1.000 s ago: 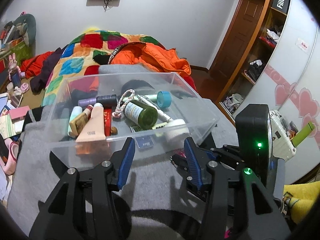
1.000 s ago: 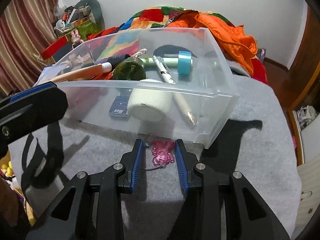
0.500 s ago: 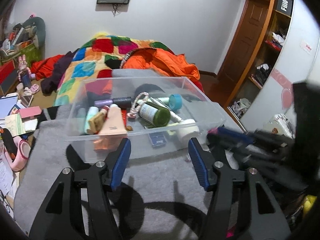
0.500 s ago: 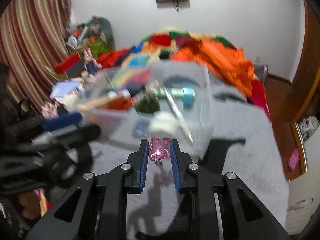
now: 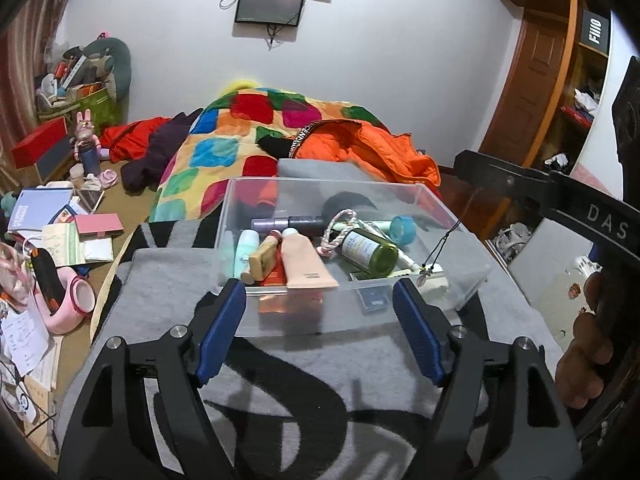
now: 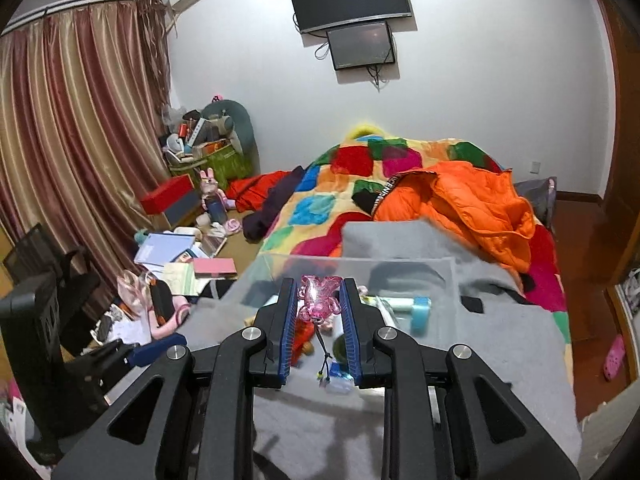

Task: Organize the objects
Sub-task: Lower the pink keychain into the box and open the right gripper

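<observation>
A clear plastic bin (image 5: 440, 200) sits on a grey blanket and holds several toiletries, among them a green bottle (image 5: 370, 252), a peach tube (image 5: 306, 268) and a teal-capped tube (image 5: 402, 229). My left gripper (image 5: 317, 286) hovers before the bin's near wall. Its jaws are opening wide and nothing is between them. My right gripper (image 6: 318, 284) is shut on a pink translucent charm (image 6: 318, 302), held in the air above the bin (image 6: 360, 260). A thin black cord with beads (image 6: 324, 374) dangles from the charm. The right gripper's black body (image 5: 560, 200) crosses the right of the left wrist view.
The grey blanket (image 5: 280, 380) covers the bed's near end. Behind the bin lie a patchwork quilt (image 5: 224, 148) and an orange jacket (image 5: 360, 148). Books, papers and pink slippers (image 5: 72, 300) litter the floor at left. A person's hand (image 5: 584, 360) shows at right, near a wooden wardrobe (image 5: 540, 80).
My right gripper closed on the pink charm and lifted it off the blanket to above the bin. My left gripper's jaws spread wider and it drew back and tilted up.
</observation>
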Demonstrator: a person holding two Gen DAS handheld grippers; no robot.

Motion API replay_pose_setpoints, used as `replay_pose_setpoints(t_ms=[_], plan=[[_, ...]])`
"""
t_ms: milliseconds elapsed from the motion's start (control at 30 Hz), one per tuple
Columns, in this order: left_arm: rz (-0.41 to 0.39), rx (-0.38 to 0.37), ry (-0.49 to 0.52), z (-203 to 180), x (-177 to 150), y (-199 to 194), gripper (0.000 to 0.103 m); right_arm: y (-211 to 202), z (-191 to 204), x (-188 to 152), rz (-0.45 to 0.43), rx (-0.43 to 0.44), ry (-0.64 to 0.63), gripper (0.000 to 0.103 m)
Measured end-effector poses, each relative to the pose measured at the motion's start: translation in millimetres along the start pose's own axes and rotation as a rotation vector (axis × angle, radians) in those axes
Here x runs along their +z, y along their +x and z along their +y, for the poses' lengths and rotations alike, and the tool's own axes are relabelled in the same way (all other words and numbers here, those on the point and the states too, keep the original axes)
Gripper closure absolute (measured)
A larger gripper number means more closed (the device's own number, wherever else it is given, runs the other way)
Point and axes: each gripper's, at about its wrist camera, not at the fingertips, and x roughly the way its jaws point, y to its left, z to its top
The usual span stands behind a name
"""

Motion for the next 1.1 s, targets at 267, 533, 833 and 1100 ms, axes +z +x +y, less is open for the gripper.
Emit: replay_pose_setpoints(t_ms=[267,533,833,1100], plan=[[0.028,0.006,-0.016,6,-5,11,0.027,40,3,-8,0.083,-0.008,-0.012,0.083],[0.057,0.015,-0.014,9,-9,22,0.027,82,-7,-33,0.246,-0.043,-0.023,0.083],[0.058,0.009,-0.004,3,-6,25,0.027,51,-20,-31,0.207,-0.059,-0.007,0.058],[0.028,0.005,0.010,-6,-3,12,0.027,13,-28,-36,0.153,-0.096,-0.006,0.057]])
